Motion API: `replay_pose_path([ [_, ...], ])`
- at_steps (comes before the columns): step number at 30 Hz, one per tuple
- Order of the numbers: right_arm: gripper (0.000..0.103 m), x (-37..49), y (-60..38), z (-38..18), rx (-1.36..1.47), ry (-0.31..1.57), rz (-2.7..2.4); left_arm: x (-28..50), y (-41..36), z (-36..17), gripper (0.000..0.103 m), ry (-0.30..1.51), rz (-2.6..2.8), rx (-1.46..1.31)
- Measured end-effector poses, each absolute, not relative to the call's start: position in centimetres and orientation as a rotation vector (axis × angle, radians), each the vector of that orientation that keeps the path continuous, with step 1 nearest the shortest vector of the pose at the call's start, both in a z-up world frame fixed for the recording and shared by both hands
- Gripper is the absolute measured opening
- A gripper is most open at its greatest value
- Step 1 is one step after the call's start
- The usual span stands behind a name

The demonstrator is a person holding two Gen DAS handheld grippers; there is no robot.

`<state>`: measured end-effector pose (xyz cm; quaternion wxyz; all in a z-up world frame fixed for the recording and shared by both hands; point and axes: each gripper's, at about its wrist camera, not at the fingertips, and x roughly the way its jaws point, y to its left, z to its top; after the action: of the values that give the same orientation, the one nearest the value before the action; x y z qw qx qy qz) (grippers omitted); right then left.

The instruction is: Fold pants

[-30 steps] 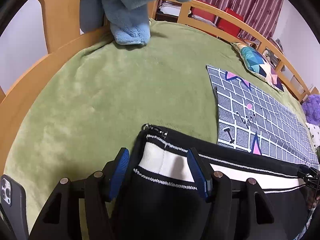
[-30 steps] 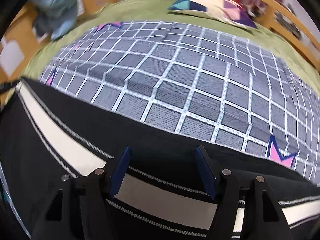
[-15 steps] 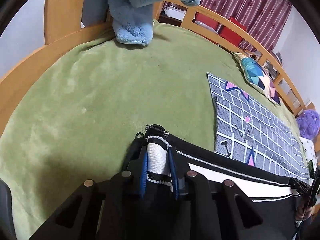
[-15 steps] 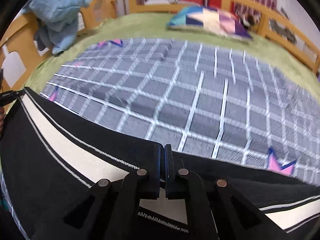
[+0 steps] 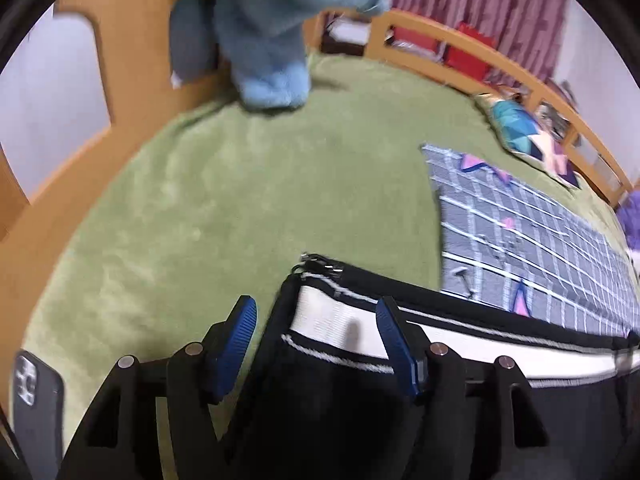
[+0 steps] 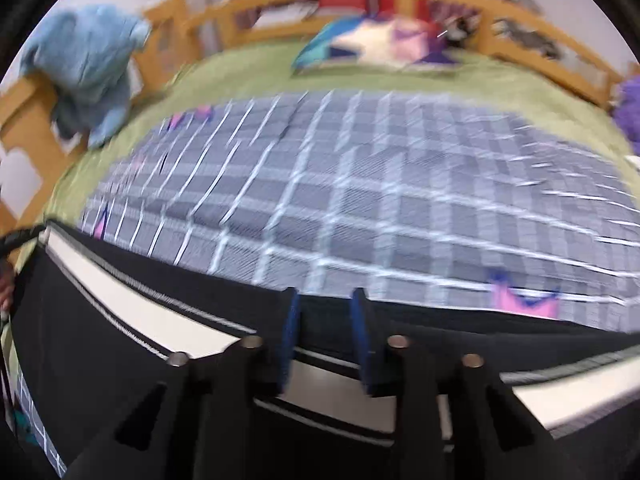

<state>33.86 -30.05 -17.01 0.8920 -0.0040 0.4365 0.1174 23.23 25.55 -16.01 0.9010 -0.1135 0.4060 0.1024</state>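
Observation:
Black pants [image 5: 340,400] with a white side stripe lie on the green blanket [image 5: 200,220]. Their zippered corner [image 5: 316,260] points away from me. My left gripper [image 5: 316,332] straddles that corner. Its jaws are opening, and the blue pads [image 5: 236,340] stand clear of the cloth on both sides. In the right wrist view the pants [image 6: 120,300] run along the bottom, over a grey checked cloth [image 6: 380,200]. My right gripper [image 6: 325,320] sits at the pants' far edge. Its jaws are opening with the black edge between them, and the pads do not press on it.
A blue plush blanket [image 5: 272,40] hangs over the wooden bed rail [image 5: 480,52] at the back left. A colourful pillow [image 6: 380,44] lies at the far side, with a purple toy [image 6: 628,108] at the right. A phone [image 5: 36,400] sits at the lower left.
Both grippers were open a second ago, pinched the striped edge of the pants half a second ago, and have now let go. The right view has shifted and blurred.

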Motion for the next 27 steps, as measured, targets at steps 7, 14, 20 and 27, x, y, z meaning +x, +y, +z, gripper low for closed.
replay_pose_path([
  [7, 0.039, 33.1, -35.9, -21.2, 0.012, 0.972, 0.085, 22.1, 22.8, -17.4, 0.065, 0.866, 0.145, -0.227],
  [14, 0.037, 34.1, -36.5, -21.1, 0.03, 0.946, 0.05, 21.4, 22.4, -17.7, 0.065, 0.915, 0.205, -0.154],
  [20, 0.038, 31.5, -38.0, -18.2, 0.112, 0.895, -0.032, 17.2, 22.7, -16.6, 0.065, 0.92, 0.194, -0.207],
  [27, 0.058, 27.1, -35.8, -14.3, 0.104, 0.862, -0.08, 9.0, 21.8, -16.1, 0.065, 0.896, 0.104, -0.352],
])
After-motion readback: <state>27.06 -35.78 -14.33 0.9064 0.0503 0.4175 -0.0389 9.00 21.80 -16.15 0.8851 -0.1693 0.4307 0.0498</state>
